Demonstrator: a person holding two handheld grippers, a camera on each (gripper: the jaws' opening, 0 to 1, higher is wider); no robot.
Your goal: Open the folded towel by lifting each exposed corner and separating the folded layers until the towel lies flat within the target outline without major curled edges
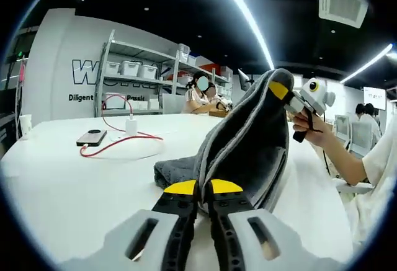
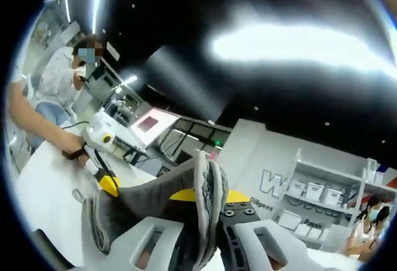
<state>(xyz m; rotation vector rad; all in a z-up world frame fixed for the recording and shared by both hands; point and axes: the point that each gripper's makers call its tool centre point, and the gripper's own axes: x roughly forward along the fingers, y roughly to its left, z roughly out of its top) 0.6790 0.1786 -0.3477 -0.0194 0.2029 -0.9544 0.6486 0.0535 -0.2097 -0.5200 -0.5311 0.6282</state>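
Left gripper (image 1: 203,188) clamped on the grey towel (image 1: 248,141) edge, just above the white table (image 1: 74,184). Right gripper (image 2: 201,198) clamped on its opposite corner, raised high. Towel hangs stretched between them, tail bunched on the table near a red cable (image 1: 118,144).

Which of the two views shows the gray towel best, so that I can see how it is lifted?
The left gripper view. There the towel rises from the white table, pinched low by the left gripper and high by the right gripper. The right gripper view shows just bunched edges of it close to the lens, blurred.
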